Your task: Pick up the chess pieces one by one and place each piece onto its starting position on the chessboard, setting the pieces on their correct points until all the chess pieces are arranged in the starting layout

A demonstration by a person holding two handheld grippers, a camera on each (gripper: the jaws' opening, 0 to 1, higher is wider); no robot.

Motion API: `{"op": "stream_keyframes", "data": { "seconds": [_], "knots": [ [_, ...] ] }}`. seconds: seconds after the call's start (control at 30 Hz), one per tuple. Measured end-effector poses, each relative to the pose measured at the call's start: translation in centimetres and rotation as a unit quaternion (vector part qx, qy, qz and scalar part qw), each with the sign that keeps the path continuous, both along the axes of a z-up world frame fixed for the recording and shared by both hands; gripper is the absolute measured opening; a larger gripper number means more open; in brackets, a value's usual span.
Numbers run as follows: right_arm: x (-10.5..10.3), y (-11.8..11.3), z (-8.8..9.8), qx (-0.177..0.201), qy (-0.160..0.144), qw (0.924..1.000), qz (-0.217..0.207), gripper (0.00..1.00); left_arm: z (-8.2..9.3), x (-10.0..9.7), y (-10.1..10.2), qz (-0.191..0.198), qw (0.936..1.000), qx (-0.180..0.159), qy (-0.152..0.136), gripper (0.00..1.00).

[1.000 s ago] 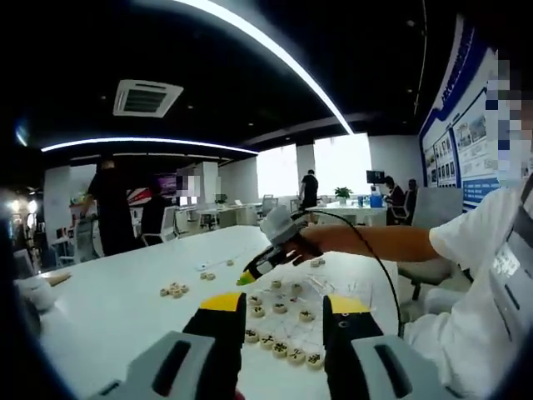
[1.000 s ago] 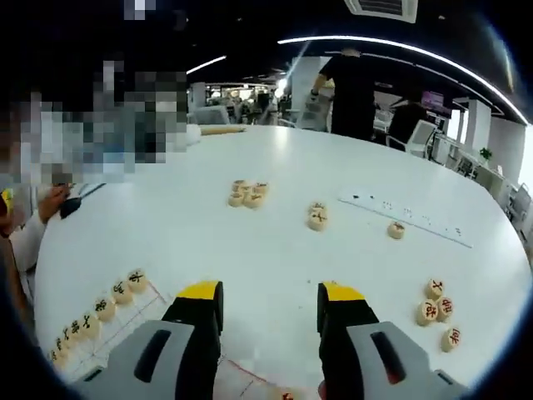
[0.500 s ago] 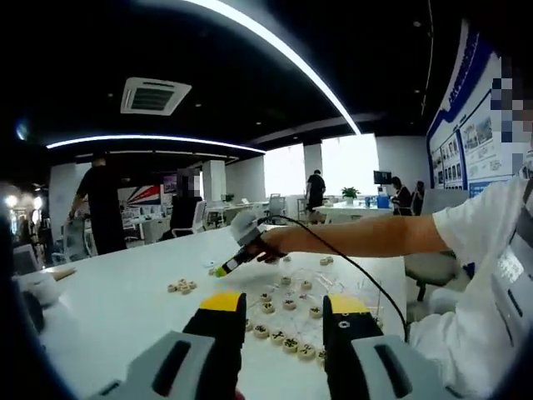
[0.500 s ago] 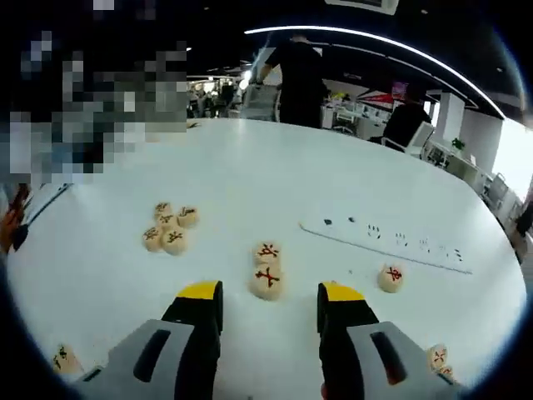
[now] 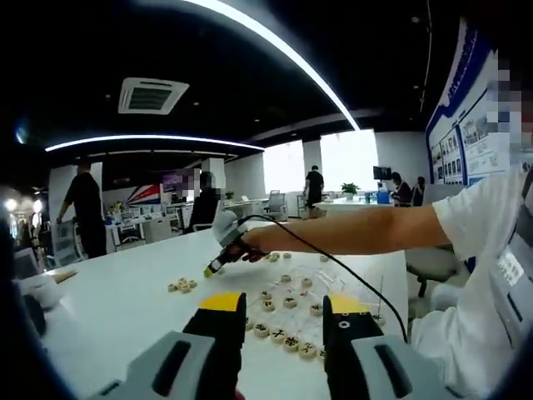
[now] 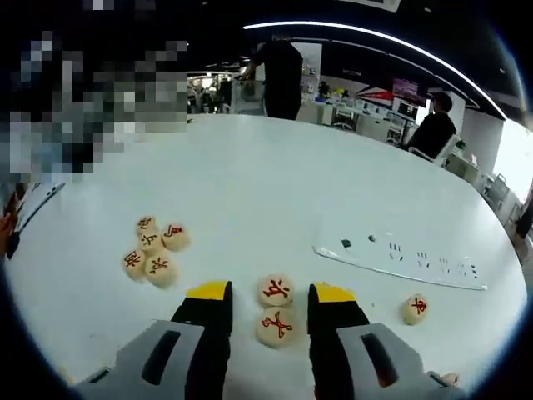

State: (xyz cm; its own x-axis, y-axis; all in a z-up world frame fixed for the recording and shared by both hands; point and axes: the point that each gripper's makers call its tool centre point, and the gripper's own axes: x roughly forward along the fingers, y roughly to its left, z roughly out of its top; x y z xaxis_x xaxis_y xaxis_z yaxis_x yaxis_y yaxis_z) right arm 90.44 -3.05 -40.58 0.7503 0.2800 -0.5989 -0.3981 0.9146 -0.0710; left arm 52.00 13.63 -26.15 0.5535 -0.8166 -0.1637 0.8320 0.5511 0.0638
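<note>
Right gripper (image 6: pixel 267 304) fingers sit fairly narrow around two red-marked xiangqi pieces (image 6: pixel 276 308), not clearly squeezing either. Four more pieces (image 6: pixel 151 248) cluster on the white table (image 6: pixel 250 183), a power strip (image 6: pixel 400 258) nearby. Left gripper (image 5: pixel 285 310) hangs open above the chessboard (image 5: pixel 321 287) with its row of black-marked pieces (image 5: pixel 281 340).

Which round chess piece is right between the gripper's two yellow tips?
The red-marked piece lowest in the right gripper view sits between the right gripper jaws. Its twin lies just beyond the tips; the cluster of four lies aside.
</note>
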Motion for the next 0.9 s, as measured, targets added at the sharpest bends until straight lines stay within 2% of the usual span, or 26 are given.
{"op": "stream_keyframes", "data": {
  "seconds": [0.03,0.2,0.33,0.43,0.53,0.67,0.73,0.9],
  "knots": [
    [0.1,-0.2,0.0,-0.006,-0.002,1.0000,-0.001,0.19,0.0,0.0,0.0,0.000,1.0000,0.000,0.000,0.38],
    [-0.6,-0.5,0.1,-0.011,-0.011,0.9998,0.012,0.19,-0.1,-0.1,0.0,-0.001,1.0000,-0.001,0.001,0.38],
    [-0.3,-0.4,1.5,0.002,-0.020,0.9996,0.018,0.19,-0.2,0.0,0.0,-0.001,1.0000,-0.002,0.002,0.38],
    [-2.2,-0.4,3.5,0.008,-0.032,0.9990,0.030,0.19,-0.2,-0.1,-0.2,-0.002,1.0000,-0.001,0.001,0.38],
    [-4.3,-1.4,5.4,0.008,-0.037,0.9987,0.035,0.19,-0.3,-0.2,-0.5,-0.005,1.0000,0.002,0.002,0.38],
    [-7.5,-2.1,7.3,0.028,-0.044,0.9963,0.068,0.19,-0.3,-0.6,-0.7,-0.008,1.0000,0.003,0.001,0.38],
    [-9.3,-2.5,7.7,0.026,-0.052,0.9943,0.090,0.19,0.0,-0.8,-0.7,-0.010,0.9999,0.003,-0.001,0.38],
    [-16.3,-4.4,7.2,0.033,-0.047,0.9899,0.130,0.19,0.5,-1.1,-0.7,-0.013,0.9999,-0.001,-0.008,0.38]
  ]
}}
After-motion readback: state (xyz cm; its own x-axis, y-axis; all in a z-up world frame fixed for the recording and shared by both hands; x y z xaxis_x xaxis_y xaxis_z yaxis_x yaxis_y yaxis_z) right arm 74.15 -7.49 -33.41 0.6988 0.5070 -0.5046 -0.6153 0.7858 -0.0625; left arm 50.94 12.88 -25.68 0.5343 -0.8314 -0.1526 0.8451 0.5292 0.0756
